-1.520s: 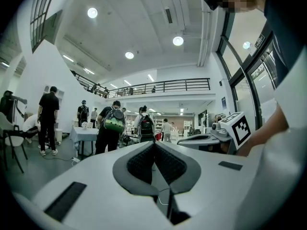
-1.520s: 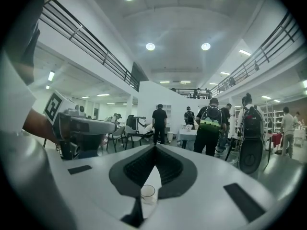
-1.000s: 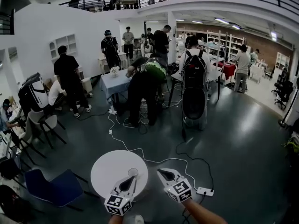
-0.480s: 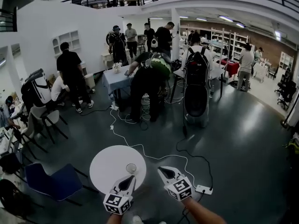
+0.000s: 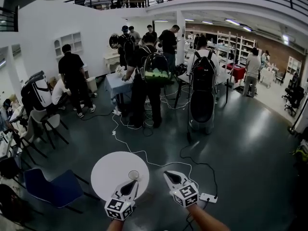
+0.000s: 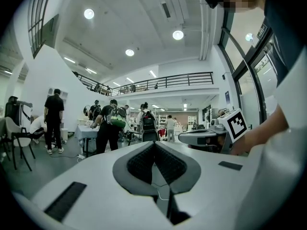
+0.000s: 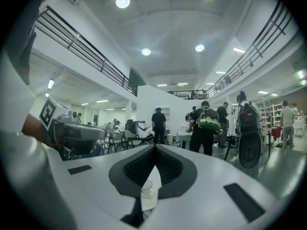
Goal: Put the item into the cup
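- table: round, white, standing on a dark floor. The cup is the only thing I can see on it.
- left claw: jaws pressed together and empty. Its tips are over the table's near-right edge, just short of the cup, so this is the nearer claw.
- right claw: jaws together and empty. It is off the table past the right edge, and the cup lies to its left.
- cup: small, clear and upright, near the table's right edge.
- item: not visible in any view, so probably not picked up yet.
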